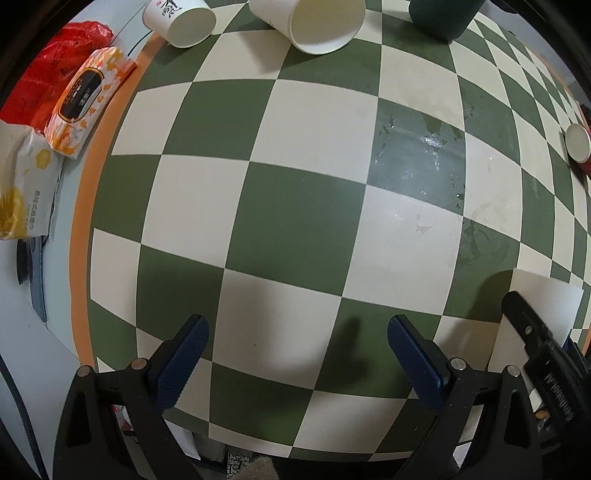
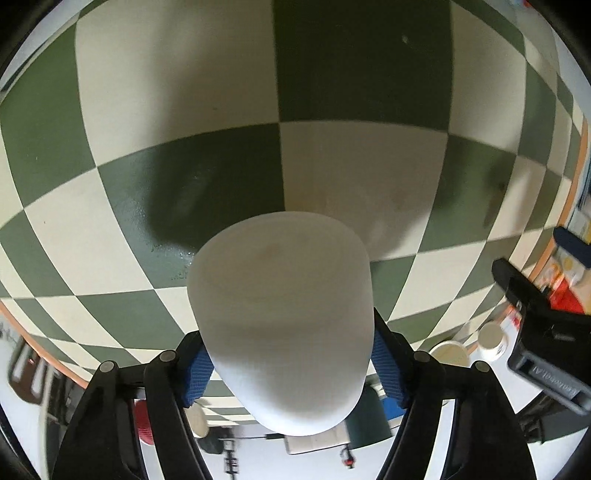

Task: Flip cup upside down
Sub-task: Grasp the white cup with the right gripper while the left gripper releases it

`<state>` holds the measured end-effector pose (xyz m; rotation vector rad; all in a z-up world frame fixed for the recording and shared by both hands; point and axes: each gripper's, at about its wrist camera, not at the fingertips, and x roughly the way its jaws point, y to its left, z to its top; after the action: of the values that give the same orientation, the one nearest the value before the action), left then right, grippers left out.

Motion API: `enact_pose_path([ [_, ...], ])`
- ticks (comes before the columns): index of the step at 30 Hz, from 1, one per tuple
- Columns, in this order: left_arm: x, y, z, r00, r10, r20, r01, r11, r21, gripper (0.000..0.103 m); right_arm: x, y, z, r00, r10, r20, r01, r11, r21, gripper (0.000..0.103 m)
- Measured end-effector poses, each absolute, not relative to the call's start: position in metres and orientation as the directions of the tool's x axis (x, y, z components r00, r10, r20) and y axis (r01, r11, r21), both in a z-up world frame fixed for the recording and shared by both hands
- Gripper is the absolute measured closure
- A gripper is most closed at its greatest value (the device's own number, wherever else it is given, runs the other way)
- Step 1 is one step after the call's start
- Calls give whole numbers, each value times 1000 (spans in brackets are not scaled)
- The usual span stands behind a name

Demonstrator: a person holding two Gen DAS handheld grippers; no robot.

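In the right wrist view my right gripper (image 2: 291,354) is shut on a white cup (image 2: 280,314), its blue pads (image 2: 199,373) pressed on both sides. The cup is held above the green and cream checkered table (image 2: 177,92), its closed flat end facing the camera side up. In the left wrist view my left gripper (image 1: 297,354) is open and empty, hovering over the checkered table (image 1: 295,221). The held white cup (image 1: 546,299) and the right gripper's black finger show at the lower right edge there.
Two white paper cups (image 1: 181,22) (image 1: 321,22) lie on their sides at the far edge, beside a dark green cup (image 1: 443,18). Tissue packs (image 1: 88,99) and a red bag (image 1: 48,62) sit left. A wet patch (image 1: 417,155) glistens on the table.
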<state>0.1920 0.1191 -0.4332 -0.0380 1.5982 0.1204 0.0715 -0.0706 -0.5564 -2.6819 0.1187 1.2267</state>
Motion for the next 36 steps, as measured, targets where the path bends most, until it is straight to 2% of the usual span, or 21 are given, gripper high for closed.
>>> enact_pose_path([
  [3, 194, 113, -428, -27, 55, -998, -95, 994, 57, 4, 81, -59, -553, 649, -48, -759, -252, -955, -155, 28],
  [6, 199, 113, -423, -20, 60, -998, -86, 994, 62, 4, 93, -47, -546, 624, -145, -768, -423, -889, -176, 28],
  [12, 207, 107, -411, -6, 69, -998, -65, 995, 69, 4, 132, -19, -533, 506, -304, -807, -737, -638, -222, 28],
  [19, 215, 92, -401, 9, 77, -997, -39, 996, 77, 4, 160, -36, -522, 342, -405, -848, -920, -327, -215, 28],
  [28, 220, 73, -391, 20, 83, -996, -7, 997, 83, 4, 198, -47, -519, 56, -436, -898, -983, 134, -126, 28],
  [36, 211, 60, -401, 24, 81, -996, 19, 996, 82, 4, 230, -69, -522, -287, -323, -902, -809, 586, 47, 28],
])
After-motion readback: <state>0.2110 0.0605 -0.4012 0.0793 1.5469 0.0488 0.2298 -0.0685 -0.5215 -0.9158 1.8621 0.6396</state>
